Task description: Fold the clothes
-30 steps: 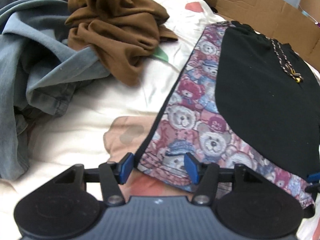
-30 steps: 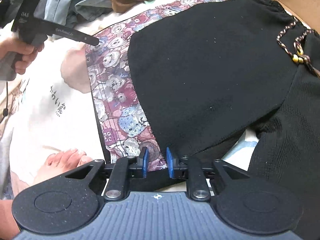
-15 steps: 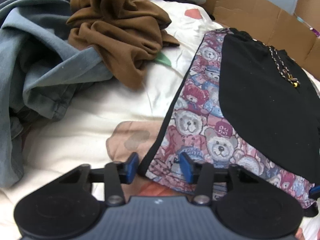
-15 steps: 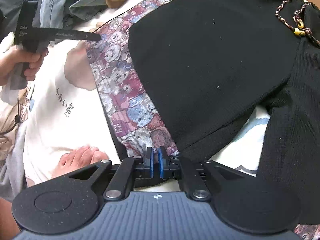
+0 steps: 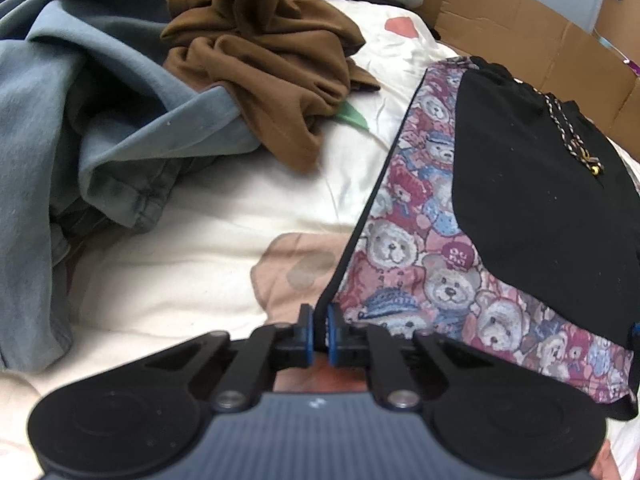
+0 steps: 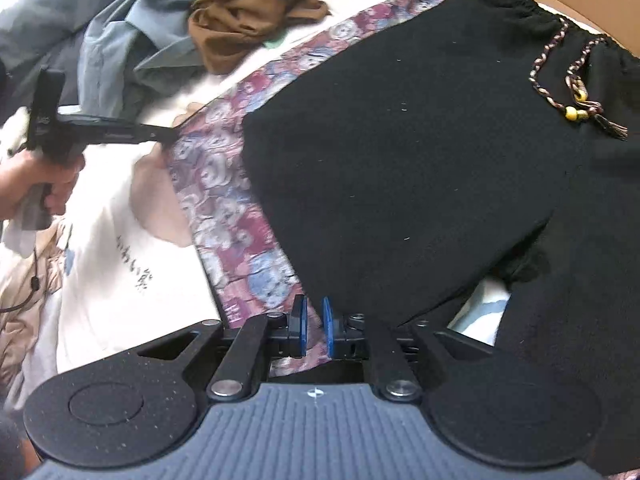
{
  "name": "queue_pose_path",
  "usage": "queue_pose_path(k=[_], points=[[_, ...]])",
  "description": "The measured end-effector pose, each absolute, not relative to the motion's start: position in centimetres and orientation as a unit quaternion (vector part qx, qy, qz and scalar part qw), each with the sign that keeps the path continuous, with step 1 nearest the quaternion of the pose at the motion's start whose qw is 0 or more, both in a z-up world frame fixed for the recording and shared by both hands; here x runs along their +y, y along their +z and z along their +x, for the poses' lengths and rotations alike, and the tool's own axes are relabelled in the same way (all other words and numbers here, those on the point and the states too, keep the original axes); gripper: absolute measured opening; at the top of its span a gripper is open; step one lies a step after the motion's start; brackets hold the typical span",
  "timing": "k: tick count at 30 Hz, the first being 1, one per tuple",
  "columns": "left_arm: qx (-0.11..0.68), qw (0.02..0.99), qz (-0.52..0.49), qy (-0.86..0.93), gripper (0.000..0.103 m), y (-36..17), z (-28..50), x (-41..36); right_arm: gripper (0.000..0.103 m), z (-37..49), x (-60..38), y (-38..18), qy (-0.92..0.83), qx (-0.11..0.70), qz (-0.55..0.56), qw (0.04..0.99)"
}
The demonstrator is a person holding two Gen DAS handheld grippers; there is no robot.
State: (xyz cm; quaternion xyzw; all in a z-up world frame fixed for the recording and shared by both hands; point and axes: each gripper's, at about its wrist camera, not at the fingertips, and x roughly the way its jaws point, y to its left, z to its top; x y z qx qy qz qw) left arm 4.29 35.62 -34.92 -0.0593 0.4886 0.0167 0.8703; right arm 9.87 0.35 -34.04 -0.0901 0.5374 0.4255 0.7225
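Both grippers are clamping the near edge of the shorts on the bed.

The black shorts (image 5: 532, 200) with a teddy-bear print panel (image 5: 420, 248) are lying flat on the cream bedsheet (image 5: 200, 248). The left gripper (image 5: 319, 330) is pinching the panel's dark-trimmed corner, its jaws nearly together on the cloth. The right gripper (image 6: 314, 330) is gripping the hem further along, with print fabric showing between its blue pads. A brown garment (image 5: 264, 48) and a grey-blue one (image 5: 80, 120) are lying crumpled well apart from the shorts.
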Motion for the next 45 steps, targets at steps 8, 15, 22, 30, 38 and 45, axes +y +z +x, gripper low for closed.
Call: queue_pose_path(k=[8, 15, 22, 30, 38, 45], points=[[0.492, 0.865, -0.098, 0.016, 0.024, -35.1, 4.3, 36.6, 0.009, 7.8, 0.1, -36.4, 0.434, 0.569, -0.099, 0.692], [0.491, 0.867, -0.090, 0.002, 0.051, -35.8, 4.4, 36.5, 0.011, 7.8, 0.3, -36.3, 0.435, 0.573, -0.097, 0.687], [0.490, 0.864, -0.118, 0.006, 0.020, -35.6, 4.2, 37.8, 0.011, 7.9, 0.0, -36.6, 0.434, 0.574, -0.090, 0.689], [0.493, 0.866, -0.084, -0.003, 0.009, -34.5, 4.1, 36.6, 0.012, 8.1, -0.4, -36.2, 0.431, 0.576, -0.084, 0.690], [0.505, 0.860, -0.069, -0.018, 0.008, -30.9, 4.8, 35.1, 0.011, 9.1, -1.2, -34.6, 0.421, 0.557, -0.043, 0.714], [0.502, 0.861, -0.073, -0.043, 0.007, -26.9, 6.2, 31.9, 0.040, 10.0, -2.1, -33.0, 0.419, 0.528, -0.002, 0.739]])
